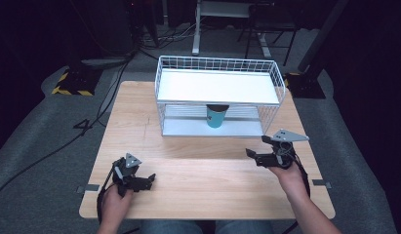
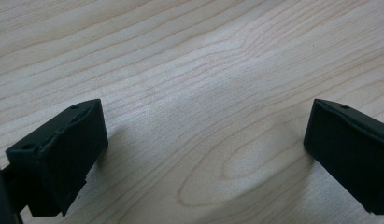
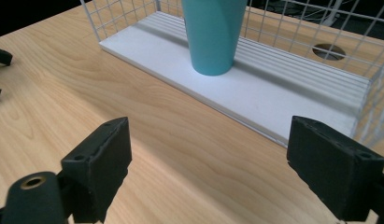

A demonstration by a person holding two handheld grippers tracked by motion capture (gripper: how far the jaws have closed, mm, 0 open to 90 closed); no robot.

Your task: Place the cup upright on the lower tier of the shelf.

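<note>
Nothing has been grasped yet, so the work looks to be at its very start: the teal plastic cup (image 1: pixel 217 117) stands upright on the lower white shelf of the white wire-mesh two-tier rack (image 1: pixel 165 83), which sits toward twelve o'clock on the pale wooden counter (image 1: pixel 198 185). The right hand-held gripper (image 1: pixel 256 148) rests low at about four o'clock, well apart from the rack, its jaws spread wide and holding nothing; in the right gripper view the cup (image 3: pixel 212 32) stands ahead at roughly twelve o'clock, with bare counter between the jaws and the shelf edge. The left hand-held gripper (image 1: pixel 149 179) lies at about seven o'clock, also wide open and empty, and its own view looks down on plain wood grain (image 2: pixel 194 93). As for containers, the rack's upper white tray (image 1: pixel 217 87) holds nothing that can be seen, and the lower shelf carries just the cup. The cup's inside is hidden under the upper tray, so its contents cannot be told. Reaching, gripping and moving the cup appear to remain.
</note>
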